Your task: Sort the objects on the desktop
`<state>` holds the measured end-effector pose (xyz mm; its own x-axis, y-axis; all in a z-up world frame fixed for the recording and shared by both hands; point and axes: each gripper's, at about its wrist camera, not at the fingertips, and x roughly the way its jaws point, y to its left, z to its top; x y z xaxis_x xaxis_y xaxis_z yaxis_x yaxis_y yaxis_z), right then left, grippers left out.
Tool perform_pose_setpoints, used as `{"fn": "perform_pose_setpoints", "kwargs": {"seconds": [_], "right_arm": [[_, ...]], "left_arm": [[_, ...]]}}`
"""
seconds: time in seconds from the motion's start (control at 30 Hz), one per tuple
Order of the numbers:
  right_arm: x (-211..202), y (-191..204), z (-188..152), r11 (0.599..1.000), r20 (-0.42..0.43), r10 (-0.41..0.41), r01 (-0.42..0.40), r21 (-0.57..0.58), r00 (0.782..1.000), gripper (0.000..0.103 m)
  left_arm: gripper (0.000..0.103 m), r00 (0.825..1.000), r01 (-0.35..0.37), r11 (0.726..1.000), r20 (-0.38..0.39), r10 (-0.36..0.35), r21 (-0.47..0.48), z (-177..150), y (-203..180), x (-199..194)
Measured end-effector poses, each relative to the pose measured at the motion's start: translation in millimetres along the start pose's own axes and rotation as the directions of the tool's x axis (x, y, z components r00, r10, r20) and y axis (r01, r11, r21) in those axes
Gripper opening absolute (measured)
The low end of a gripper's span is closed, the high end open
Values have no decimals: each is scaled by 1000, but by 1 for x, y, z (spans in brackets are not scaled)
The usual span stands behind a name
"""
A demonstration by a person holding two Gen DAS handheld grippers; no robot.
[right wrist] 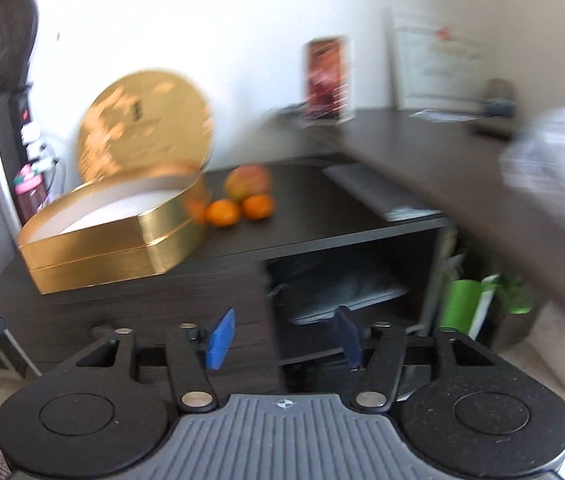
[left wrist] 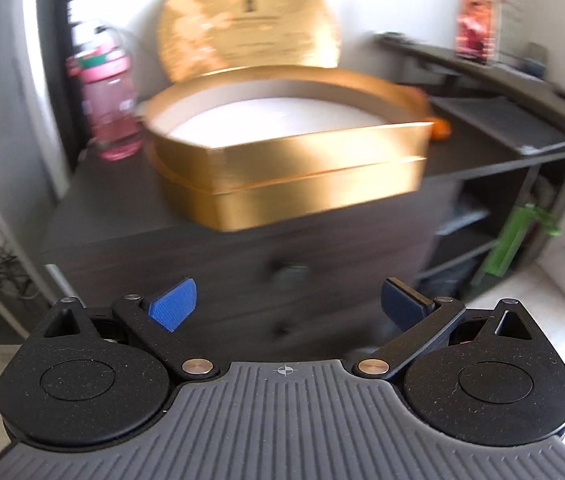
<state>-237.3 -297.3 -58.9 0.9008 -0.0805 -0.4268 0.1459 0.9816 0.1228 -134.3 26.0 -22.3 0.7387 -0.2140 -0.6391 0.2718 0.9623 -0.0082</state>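
Note:
An open gold box [left wrist: 290, 168] with a white lining stands on the dark cabinet top [left wrist: 114, 208]; its round gold lid [left wrist: 248, 20] leans on the wall behind it. The box [right wrist: 114, 236] and lid [right wrist: 144, 124] also show at the left of the right wrist view. Beside the box lie two oranges [right wrist: 223, 212] [right wrist: 258, 206] and a mango [right wrist: 248, 180]. My left gripper [left wrist: 286, 308] is open, empty, in front of the cabinet and below the box. My right gripper [right wrist: 284, 338] is open with nothing between its blue pads, before the cabinet's shelf opening.
A pink water bottle [left wrist: 110, 96] stands left of the box. A grey keyboard [right wrist: 378, 192] lies right of the fruit. A long dark desk [right wrist: 462, 160] carries a photo stand [right wrist: 326, 80] and a framed sheet [right wrist: 438, 60]. Green items [right wrist: 462, 304] sit in the lower shelf.

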Motion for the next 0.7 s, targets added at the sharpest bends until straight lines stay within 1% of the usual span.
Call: {"fn": "perform_pose_setpoints", "kwargs": {"seconds": [0.07,0.1,0.2,0.27,0.33,0.37,0.4,0.43,0.47,0.5,0.6,0.7], "right_arm": [[-21,-29,-14,998,21,-55,55,13,998,62],[-30,-42,-22,997,22,-72,71,27,997,57],[-48,-77,-48,993,-6,-52,53,103,999,64],[-60,-89,-65,994,-2,-72,72,81,997,66],[-70,-99,-82,998,-18,-47,48,51,999,68],[-74,-104,-93,999,-32,-29,30,32,999,70],[-78,-107,-104,1000,-50,-18,17,-13,999,74],[-82,-112,-115,999,-70,-7,4,-47,998,76],[-85,-118,-126,998,-96,5,-10,-58,995,76],[-88,-125,-137,998,-121,15,-22,-59,992,76],[-94,-151,-170,1000,-189,22,-23,-2,982,77],[-94,-171,-199,1000,-242,-19,21,7,970,77]], "left_arm": [[101,1000,25,999,-7,-24,36,4,-27,-6],[101,999,35,998,-11,-34,58,6,-41,-9],[101,998,67,991,-21,-65,116,15,-84,-13],[101,996,91,985,-27,-88,149,20,-112,-14],[101,994,110,976,-29,-107,189,23,-138,-18],[101,993,114,970,-28,-111,213,23,-150,-20],[101,993,116,965,-28,-113,236,22,-161,-22],[101,993,118,960,-31,-114,255,22,-172,-24],[101,992,124,955,-35,-119,270,20,-182,-25],[101,991,131,950,-39,-124,284,19,-193,-26],[101,990,140,935,-53,-129,326,12,-222,-29],[101,993,117,910,-67,-98,398,-1,-254,-30]]}}
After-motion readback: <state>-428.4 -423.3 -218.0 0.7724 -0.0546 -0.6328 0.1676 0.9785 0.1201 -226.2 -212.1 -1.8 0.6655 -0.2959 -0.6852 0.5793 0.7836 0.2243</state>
